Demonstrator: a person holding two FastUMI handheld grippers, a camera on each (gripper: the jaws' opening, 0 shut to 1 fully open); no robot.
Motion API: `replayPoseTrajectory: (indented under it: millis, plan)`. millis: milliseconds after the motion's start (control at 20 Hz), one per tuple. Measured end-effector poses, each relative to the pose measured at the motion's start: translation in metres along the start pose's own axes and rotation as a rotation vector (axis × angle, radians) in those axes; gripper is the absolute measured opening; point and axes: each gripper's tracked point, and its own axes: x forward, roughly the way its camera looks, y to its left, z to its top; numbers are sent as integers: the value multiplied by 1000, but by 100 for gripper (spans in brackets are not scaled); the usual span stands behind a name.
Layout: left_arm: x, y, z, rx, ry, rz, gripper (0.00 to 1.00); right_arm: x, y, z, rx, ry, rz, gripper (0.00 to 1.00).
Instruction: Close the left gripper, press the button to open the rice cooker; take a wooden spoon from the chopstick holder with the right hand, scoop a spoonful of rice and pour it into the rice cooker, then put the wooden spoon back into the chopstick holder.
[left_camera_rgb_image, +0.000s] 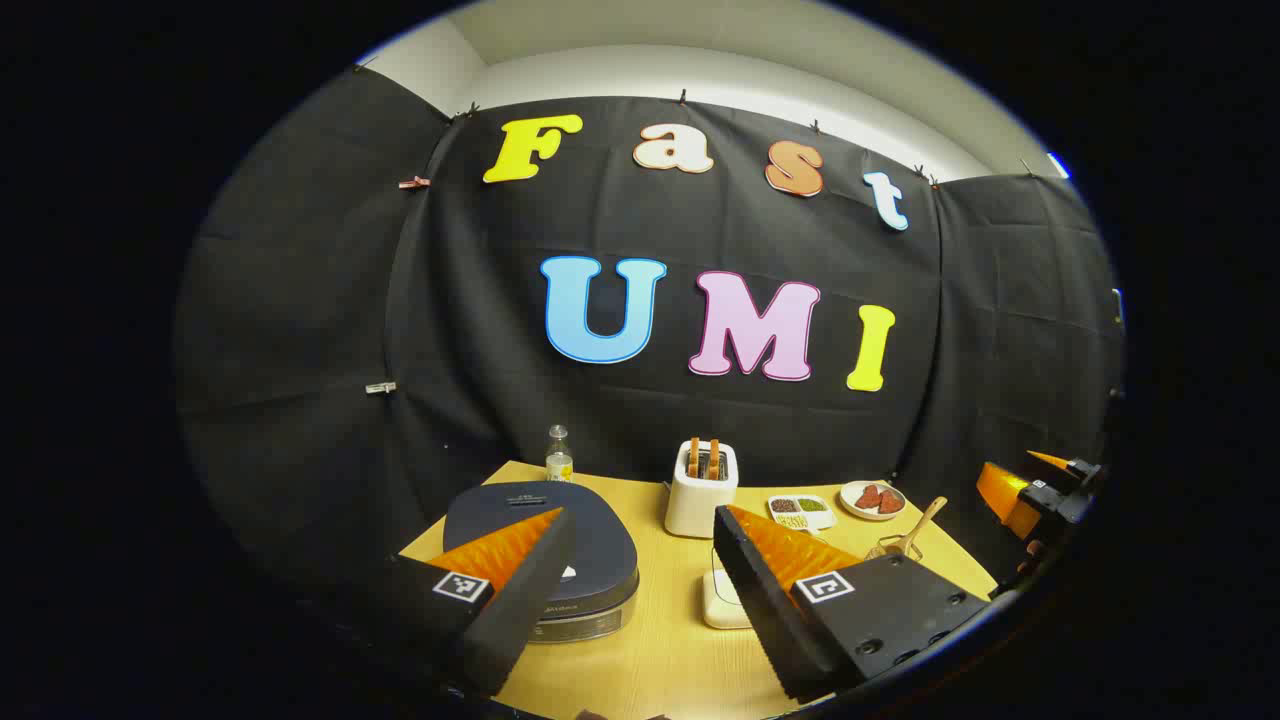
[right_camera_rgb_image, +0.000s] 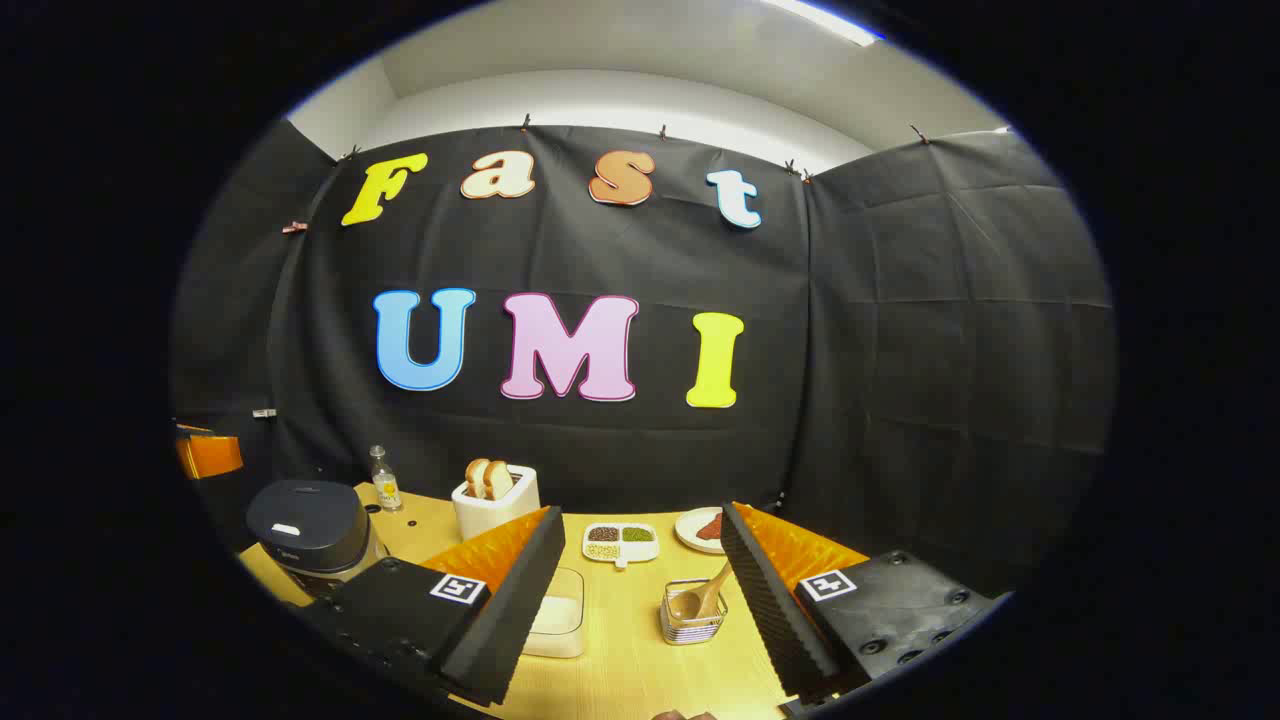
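1. Left tongs (left_camera_rgb_image: 640, 530): jaws apart, nothing between them, hovering over the near left part of the worktop (left_camera_rgb_image: 660, 660).
2. Rice cooker (left_camera_rgb_image: 545, 555): lid down, near the worktop's left edge, just past the left finger in the left gripper view. In the right gripper view it sits at the far left (right_camera_rgb_image: 310, 530).
3. Small bottle (left_camera_rgb_image: 559, 455): back left corner, behind the cooker.
4. Toaster (left_camera_rgb_image: 702, 488): back edge, mid worktop, bread slices sticking up.
5. White container (right_camera_rgb_image: 555, 625): near the middle, in front of the toaster; whether it holds the rice, cannot tell.
6. Divided dish (right_camera_rgb_image: 621, 541): right of the toaster, grains in its compartments.
7. Chopstick holder (right_camera_rgb_image: 693, 615): right of the container, wooden spoon (right_camera_rgb_image: 700, 600) standing in it, handle leaning right.
8. Plate (right_camera_rgb_image: 700, 528): back right, reddish pieces on it.
9. Right tongs (right_camera_rgb_image: 640, 560): jaws apart, empty, hovering near the front edge, holder visible in the gap.
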Motion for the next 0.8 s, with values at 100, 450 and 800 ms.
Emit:
replayPoseTrajectory:
  millis: [100,450,800]
  plan:
    - [2,1,0,2,0,-14,96,-2,4,1,-5,-1,6,98]
    - [3,10,-3,12,0,-50,96,-14,15,1,0,3,4,98]
    - [4,17,-7,36,3,-98,96,-22,25,5,16,-7,-32,98]
